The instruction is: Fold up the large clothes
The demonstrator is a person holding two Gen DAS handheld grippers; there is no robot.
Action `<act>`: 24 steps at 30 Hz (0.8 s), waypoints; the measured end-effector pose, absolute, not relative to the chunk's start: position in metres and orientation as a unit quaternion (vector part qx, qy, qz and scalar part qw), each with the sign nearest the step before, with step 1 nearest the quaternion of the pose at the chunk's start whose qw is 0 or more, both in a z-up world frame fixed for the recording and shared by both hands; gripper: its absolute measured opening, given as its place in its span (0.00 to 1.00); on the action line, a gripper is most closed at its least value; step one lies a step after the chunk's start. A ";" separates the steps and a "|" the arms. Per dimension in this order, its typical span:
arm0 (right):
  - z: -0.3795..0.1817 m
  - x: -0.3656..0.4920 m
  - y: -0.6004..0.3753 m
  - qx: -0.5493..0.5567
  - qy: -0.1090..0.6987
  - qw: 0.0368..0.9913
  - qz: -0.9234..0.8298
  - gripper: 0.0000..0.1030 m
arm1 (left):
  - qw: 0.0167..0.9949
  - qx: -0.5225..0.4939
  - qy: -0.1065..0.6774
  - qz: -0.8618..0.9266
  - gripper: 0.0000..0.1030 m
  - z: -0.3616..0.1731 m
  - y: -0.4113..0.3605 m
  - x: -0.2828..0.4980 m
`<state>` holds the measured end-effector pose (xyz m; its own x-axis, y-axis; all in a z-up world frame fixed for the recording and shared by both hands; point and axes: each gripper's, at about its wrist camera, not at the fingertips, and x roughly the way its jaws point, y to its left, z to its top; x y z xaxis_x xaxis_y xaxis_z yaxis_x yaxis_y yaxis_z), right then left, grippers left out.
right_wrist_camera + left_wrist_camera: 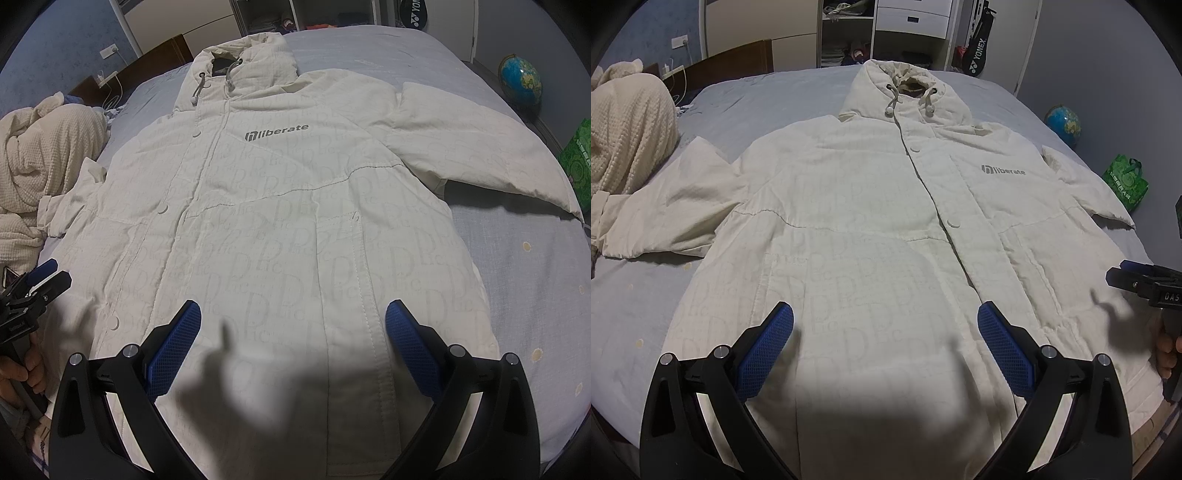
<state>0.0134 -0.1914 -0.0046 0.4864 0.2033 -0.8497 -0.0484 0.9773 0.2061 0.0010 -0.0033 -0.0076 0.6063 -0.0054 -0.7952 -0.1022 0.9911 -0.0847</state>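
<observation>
A large cream hooded jacket (857, 221) lies flat and face up on the bed, buttoned, hood at the far end, both sleeves spread out to the sides. It also fills the right wrist view (280, 229). My left gripper (885, 321) is open and empty, hovering above the jacket's lower left front. My right gripper (293, 321) is open and empty above the lower right front. The right gripper shows at the right edge of the left wrist view (1141, 284). The left gripper shows at the left edge of the right wrist view (37, 284).
The bed (768, 96) has a pale blue sheet. A cream knitted blanket (628, 129) is piled at the left. A globe (1063, 123) and a green bag (1126, 182) stand on the floor at the right. Shelves and drawers (912, 18) stand behind the bed.
</observation>
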 end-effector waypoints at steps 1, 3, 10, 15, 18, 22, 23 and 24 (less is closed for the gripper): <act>-0.007 0.012 -0.191 0.077 0.502 0.858 0.073 0.93 | 0.894 -0.061 0.443 0.027 0.93 -0.008 -0.003 0.001; -0.006 0.012 -0.192 0.077 0.502 0.858 0.073 0.93 | 0.894 -0.061 0.443 0.027 0.93 -0.007 -0.003 0.001; -0.005 0.013 -0.192 0.077 0.502 0.858 0.073 0.93 | 0.894 -0.061 0.443 0.028 0.93 -0.007 -0.003 0.001; -0.006 0.011 -0.191 0.078 0.502 0.858 0.073 0.93 | 0.894 -0.061 0.444 0.028 0.93 -0.007 -0.003 0.001; -0.005 0.014 -0.191 0.078 0.502 0.858 0.074 0.93 | 0.893 -0.059 0.444 0.028 0.93 -0.008 -0.003 0.001; -0.001 0.014 -0.195 0.095 0.498 0.858 0.079 0.93 | 0.891 -0.056 0.450 0.030 0.93 -0.009 -0.002 0.002; 0.000 0.014 -0.198 0.106 0.498 0.857 0.082 0.93 | 0.890 -0.056 0.452 0.031 0.93 -0.010 -0.002 0.002; 0.002 0.015 -0.203 0.119 0.497 0.855 0.086 0.93 | 0.888 -0.056 0.454 0.032 0.93 -0.010 -0.001 0.003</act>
